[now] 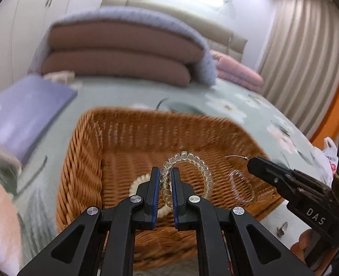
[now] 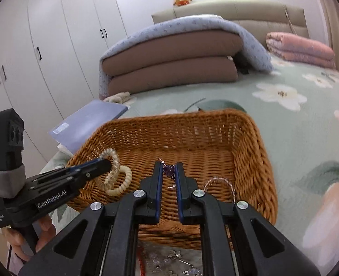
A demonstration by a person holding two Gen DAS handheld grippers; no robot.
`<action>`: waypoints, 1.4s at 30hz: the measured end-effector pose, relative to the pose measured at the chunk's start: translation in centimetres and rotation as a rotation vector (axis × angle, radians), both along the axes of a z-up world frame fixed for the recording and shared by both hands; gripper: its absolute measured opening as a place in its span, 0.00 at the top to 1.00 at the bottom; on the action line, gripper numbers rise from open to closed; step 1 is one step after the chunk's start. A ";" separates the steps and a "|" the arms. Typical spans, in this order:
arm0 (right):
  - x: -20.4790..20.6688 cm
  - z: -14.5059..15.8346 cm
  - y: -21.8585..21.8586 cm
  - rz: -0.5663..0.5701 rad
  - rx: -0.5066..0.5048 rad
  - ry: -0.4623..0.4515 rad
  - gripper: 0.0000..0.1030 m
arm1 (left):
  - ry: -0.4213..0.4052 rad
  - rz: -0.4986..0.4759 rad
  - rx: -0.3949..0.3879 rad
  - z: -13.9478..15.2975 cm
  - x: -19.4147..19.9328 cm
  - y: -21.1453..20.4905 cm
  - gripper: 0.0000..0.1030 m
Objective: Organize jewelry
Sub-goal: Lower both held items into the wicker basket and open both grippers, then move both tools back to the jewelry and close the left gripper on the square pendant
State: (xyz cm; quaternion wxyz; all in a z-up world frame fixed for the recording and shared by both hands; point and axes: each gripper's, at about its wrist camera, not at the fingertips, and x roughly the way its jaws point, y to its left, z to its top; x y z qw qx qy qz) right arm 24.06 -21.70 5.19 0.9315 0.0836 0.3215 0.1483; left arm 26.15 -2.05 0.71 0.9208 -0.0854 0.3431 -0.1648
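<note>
Both loads hang over the wicker basket [image 2: 256, 142] on the bed: lower each near the woven floor before releasing, clear of the cream coil bracelet [image 2: 121, 179] already inside. The left gripper [image 1: 165, 179] pinches a clear bead bracelet [image 1: 192, 161] that loops rightward beyond its tips. The right gripper [image 2: 168, 172] pinches a purple heart pendant [image 2: 168, 169], its fine chain [image 2: 220, 182] trailing lower right.

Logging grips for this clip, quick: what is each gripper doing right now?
Left gripper: shut on the clear bead bracelet, above the wicker basket.
Right gripper: shut on the purple bead pendant.
</note>
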 end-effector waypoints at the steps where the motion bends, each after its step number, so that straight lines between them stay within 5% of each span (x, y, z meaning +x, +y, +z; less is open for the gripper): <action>1: -0.1 0.0 0.0 -0.003 -0.006 -0.001 0.88 | -0.002 0.006 0.003 -0.1 0.0 0.1 0.91; 8: 0.2 -0.7 -0.6 -0.040 -0.021 0.022 0.88 | -0.011 0.012 0.046 -0.3 0.1 -0.7 0.90; 13: 0.5 -0.9 -1.4 -0.072 -0.007 0.028 0.86 | 0.010 0.007 -0.004 -0.5 0.4 0.0 0.87; 16: 0.5 -1.0 -1.5 -0.087 -0.013 0.028 0.75 | -0.006 0.012 -0.013 -0.2 0.1 0.3 0.63; 18: 0.2 -0.8 -1.5 -0.095 -0.016 0.017 0.70 | -0.035 0.030 0.011 0.2 -0.4 0.1 0.60; 25: -0.1 -0.4 -1.6 -0.114 -0.028 -0.012 0.69 | -0.052 0.012 0.000 0.7 -1.0 0.0 0.58; 33: -3.8 3.1 -2.2 -0.228 -0.094 -0.168 0.69 | -0.161 0.050 -0.027 2.9 -4.4 1.4 0.58; 42: -9.2 4.3 -3.6 -0.178 -0.039 -0.143 0.69 | -0.242 0.079 -0.147 6.1 -10.8 5.5 0.58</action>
